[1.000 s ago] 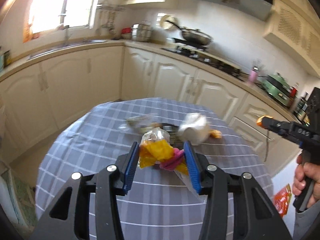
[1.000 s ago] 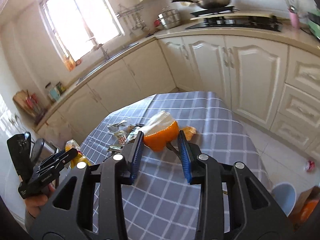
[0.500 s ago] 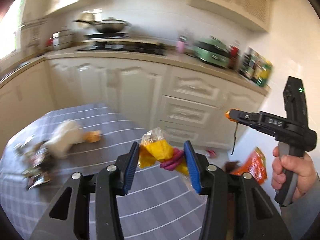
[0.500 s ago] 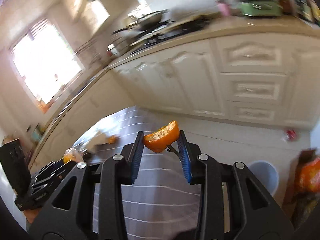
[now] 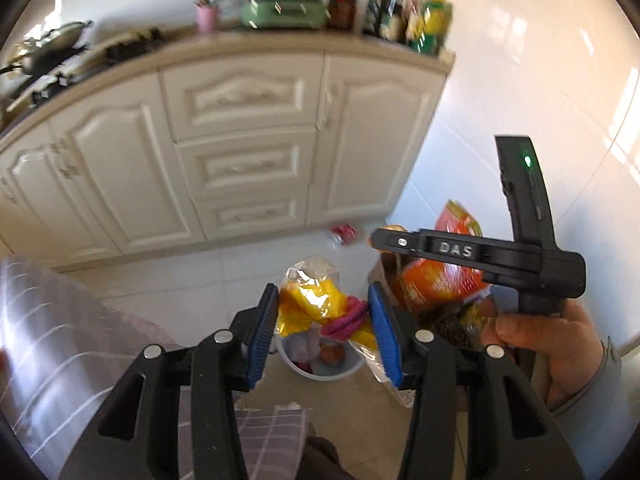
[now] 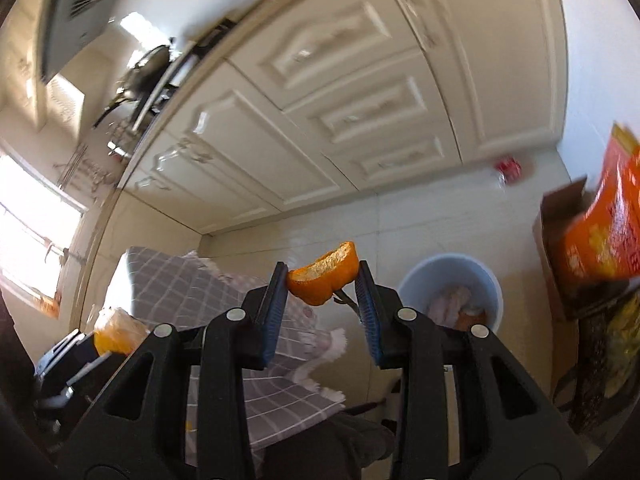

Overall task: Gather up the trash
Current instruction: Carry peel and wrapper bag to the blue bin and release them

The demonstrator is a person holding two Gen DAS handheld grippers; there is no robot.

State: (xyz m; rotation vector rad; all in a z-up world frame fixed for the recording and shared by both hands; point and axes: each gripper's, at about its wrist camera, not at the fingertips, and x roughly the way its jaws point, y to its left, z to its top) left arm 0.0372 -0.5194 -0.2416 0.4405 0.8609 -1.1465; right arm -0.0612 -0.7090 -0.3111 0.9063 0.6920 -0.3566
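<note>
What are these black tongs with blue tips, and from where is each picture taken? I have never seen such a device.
No robot here: a person carries a hand-held gripper in each hand, each with a camera looking along its two blue-padded fingers. In the left camera's picture the left gripper is shut on a plastic bag of yellow and pink scraps; the right hand shows beside it. In the right camera's picture the right gripper is shut on an orange peel. On the floor stands a pale bin, partly filled. The checked tablecloth lies to the left.
</note>
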